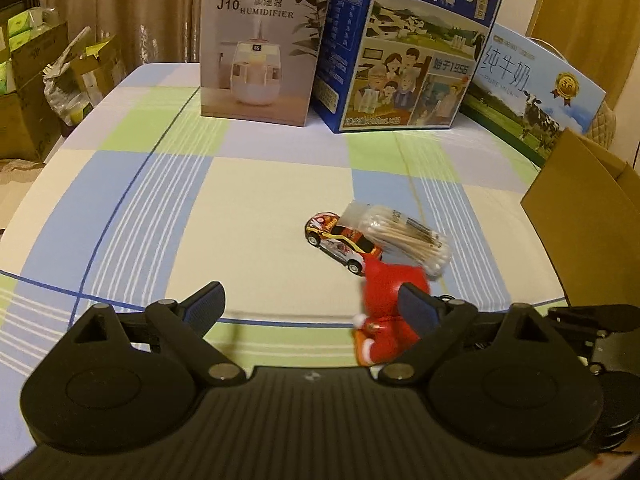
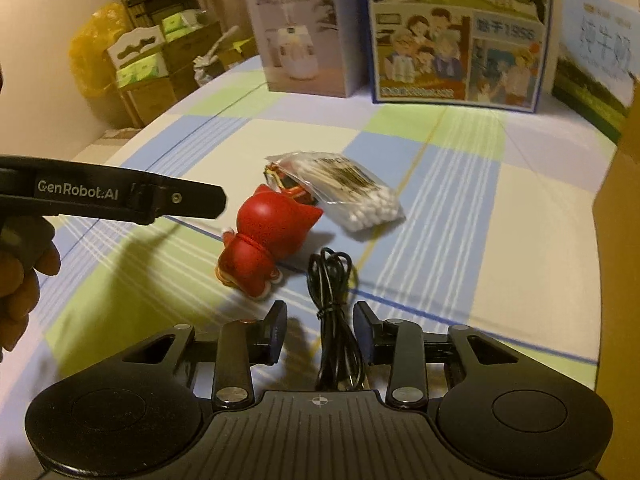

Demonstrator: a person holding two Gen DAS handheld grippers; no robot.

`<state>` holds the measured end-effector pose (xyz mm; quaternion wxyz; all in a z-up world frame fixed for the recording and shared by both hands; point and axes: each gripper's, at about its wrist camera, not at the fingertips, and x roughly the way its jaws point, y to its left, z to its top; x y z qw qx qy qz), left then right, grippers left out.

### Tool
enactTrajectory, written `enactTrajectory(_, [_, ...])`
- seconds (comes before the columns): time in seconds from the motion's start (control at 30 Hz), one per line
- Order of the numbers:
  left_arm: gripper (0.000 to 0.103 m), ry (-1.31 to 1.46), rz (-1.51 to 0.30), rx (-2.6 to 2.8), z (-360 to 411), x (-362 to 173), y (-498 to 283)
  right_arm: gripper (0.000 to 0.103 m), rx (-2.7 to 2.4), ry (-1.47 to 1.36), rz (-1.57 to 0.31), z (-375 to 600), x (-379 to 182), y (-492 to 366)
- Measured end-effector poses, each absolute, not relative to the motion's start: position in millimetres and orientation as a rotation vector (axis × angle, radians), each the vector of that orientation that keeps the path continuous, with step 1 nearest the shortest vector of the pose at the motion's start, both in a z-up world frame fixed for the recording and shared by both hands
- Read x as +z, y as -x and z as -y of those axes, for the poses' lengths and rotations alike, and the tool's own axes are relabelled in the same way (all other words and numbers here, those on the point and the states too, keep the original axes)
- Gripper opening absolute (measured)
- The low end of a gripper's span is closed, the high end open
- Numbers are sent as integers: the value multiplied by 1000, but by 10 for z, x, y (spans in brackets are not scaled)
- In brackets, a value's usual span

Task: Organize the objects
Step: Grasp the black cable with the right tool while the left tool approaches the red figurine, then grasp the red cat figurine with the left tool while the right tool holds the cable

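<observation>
From the left wrist camera, the white box [image 1: 258, 46] at the back of the table reads "J10 HUMIDIFIER". Just beside it stands a tall blue milk carton box [image 1: 404, 48] printed with Chinese characters and "1956", and a lower milk box [image 1: 532, 92] with a cow picture leans to its right. The left gripper [image 1: 314, 304] is spread wide and grasps nothing; its right finger overlaps the red figurine [image 1: 384, 280], which lies on the checked tablecloth [image 1: 160, 184]. Beyond the figurine sits a toy car [image 1: 340, 240], with a clear bag of cotton swabs [image 1: 400, 232] resting against it. A brown cardboard box [image 1: 592, 216] rises at the right edge. Cartons and plastic bags are stacked on the floor to the left, before a curtain.

The right wrist camera alone shows a coiled black cable [image 2: 332, 292] lying between the fingers of the right gripper [image 2: 320, 328], whose jaws stand apart without clamping it. The left gripper's arm [image 2: 120, 196], marked "GenRobot.AI", crosses the left side, a hand [image 2: 20, 280] holding it. Here the bag hides most of the car.
</observation>
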<state>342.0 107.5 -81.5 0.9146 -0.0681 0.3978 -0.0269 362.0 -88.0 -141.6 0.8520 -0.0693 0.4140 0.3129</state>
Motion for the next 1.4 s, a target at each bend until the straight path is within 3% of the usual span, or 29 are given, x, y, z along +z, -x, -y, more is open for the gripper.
enactTrajectory(0.07, [91, 136, -821, -67, -1045, -823, -3424, 11, 642, 144, -876, 868, -1424, -3649])
enactTrajectory(0.33, [80, 96, -845, -134, -832, -903, -3462, 11, 464, 59, -873, 1115, -1233, -3801])
enactTrajectory(0.67, [56, 3, -857, -192, -550, -1054, -3589, 11, 417, -14, -864, 1240, -1181, -3867])
enactTrajectory(0.93, [55, 0, -845, -173, -545, -1139, -3639, 11, 431, -19, -871, 1241, -1199, -3866])
enactTrajectory(1.07, [41, 8, -835, -173, -539, -1136, -3642, 11, 437, -20, -874, 1230, -1201, -3869])
enactTrajectory(1.4, [41, 34, -835, -165, -574, -1023, -3627, 11, 437, -29, -865, 1249, -1165, -3865])
